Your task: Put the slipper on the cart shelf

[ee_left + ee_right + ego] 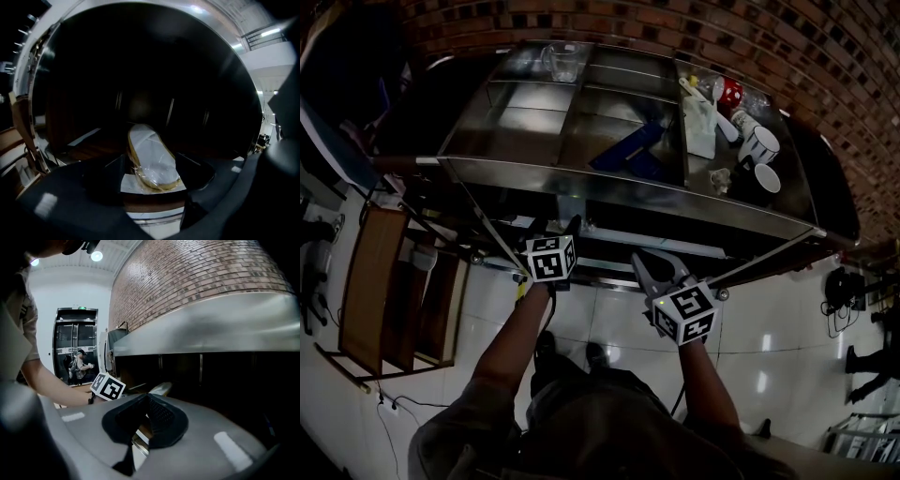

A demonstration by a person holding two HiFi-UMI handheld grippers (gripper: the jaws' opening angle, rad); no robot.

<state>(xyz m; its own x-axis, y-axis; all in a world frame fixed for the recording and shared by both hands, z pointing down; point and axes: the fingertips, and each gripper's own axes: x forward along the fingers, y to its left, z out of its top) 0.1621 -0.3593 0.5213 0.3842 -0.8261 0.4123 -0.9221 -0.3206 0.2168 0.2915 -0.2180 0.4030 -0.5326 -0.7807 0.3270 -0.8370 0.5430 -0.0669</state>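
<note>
Left gripper (pixel 152 165) gapes around wrapped slipper (pixel 149 149) on shelf (pixel 153 202) — right gripper (pixel 147 398) closed.

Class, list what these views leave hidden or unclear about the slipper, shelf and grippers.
Head view: the slipper and the jaws of the left gripper, hidden under the cart top.
Left gripper view: the back of the shelf, too dark.
Right gripper view: most of the slipper, behind the right gripper.
</note>
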